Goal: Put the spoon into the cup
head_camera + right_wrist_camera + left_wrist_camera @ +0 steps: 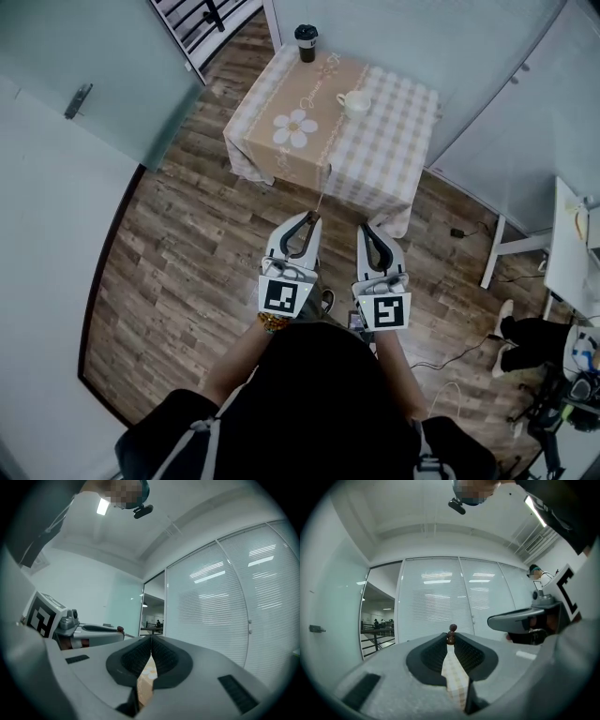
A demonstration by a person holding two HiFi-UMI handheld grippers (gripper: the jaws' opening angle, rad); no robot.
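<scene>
Left gripper [310, 215] clamps spoon [322, 190], right gripper [366, 225] jaws closed; floor [187, 253], table edge [361, 192], cup [354, 102] beyond

Checked-cloth table [394, 127]: 1 cup [354, 102], 1 tumbler [307, 42]

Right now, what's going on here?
A person stands short of a cloth-covered table with a gripper in each hand. The left gripper is shut on a thin long-handled spoon, which points toward the table. The right gripper is shut and empty. The small white cup sits on the table, apart from a dark lidded cup. The spoon is not yet in the white cup.
</scene>
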